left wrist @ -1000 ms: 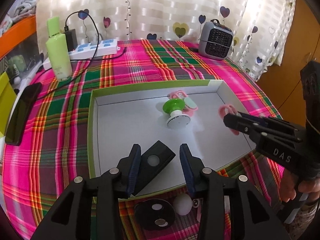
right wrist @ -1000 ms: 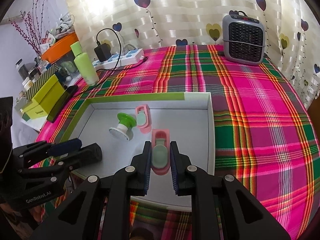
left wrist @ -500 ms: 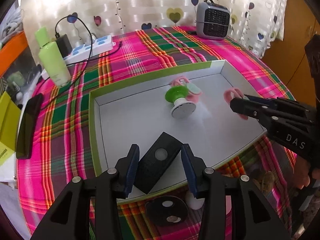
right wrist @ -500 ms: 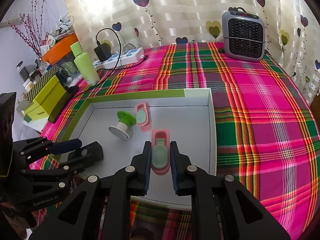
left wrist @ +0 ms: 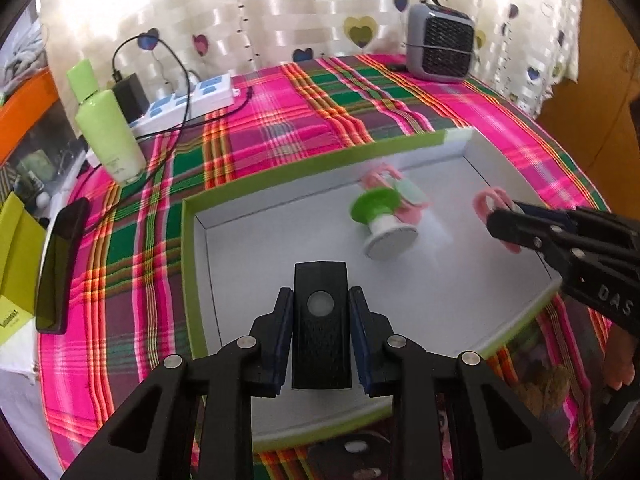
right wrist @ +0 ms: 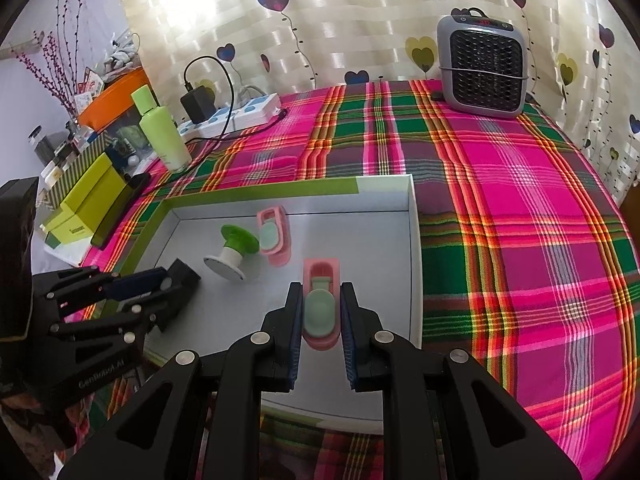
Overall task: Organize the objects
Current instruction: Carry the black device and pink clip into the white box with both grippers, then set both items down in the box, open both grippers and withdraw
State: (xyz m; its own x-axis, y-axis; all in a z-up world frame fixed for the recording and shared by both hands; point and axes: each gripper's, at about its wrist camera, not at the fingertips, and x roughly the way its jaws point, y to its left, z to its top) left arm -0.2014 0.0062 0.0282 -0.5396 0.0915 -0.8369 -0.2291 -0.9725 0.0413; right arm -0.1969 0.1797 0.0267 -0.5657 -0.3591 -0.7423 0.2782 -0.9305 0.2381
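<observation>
A white tray with a green rim (left wrist: pixel 192 264) (right wrist: pixel 414 240) lies on the plaid table. My left gripper (left wrist: pixel 320 312) is shut on a black box with a white dot (left wrist: pixel 320 320), held over the tray's near left part; it also shows in the right wrist view (right wrist: pixel 178 284). My right gripper (right wrist: pixel 320 312) is shut on a pink holder with a mint insert (right wrist: pixel 320 304), over the tray's right part (left wrist: pixel 490 204). A second pink holder (right wrist: pixel 274 236) (left wrist: pixel 400 192) and a green-and-white spool (right wrist: pixel 234 250) (left wrist: pixel 380 220) lie in the tray's middle.
A grey heater (right wrist: pixel 482 68) stands at the back right. A green bottle (left wrist: pixel 106 124), a power strip with a charger (left wrist: pixel 184 96), a phone (left wrist: pixel 60 264) and yellow-green boxes (right wrist: pixel 84 200) are at the left. A black disc (left wrist: pixel 352 456) lies before the tray.
My left gripper closed on the black box, which went from slanted to straight between the fingers, and lifted over the tray. My right gripper kept the pink holder almost still.
</observation>
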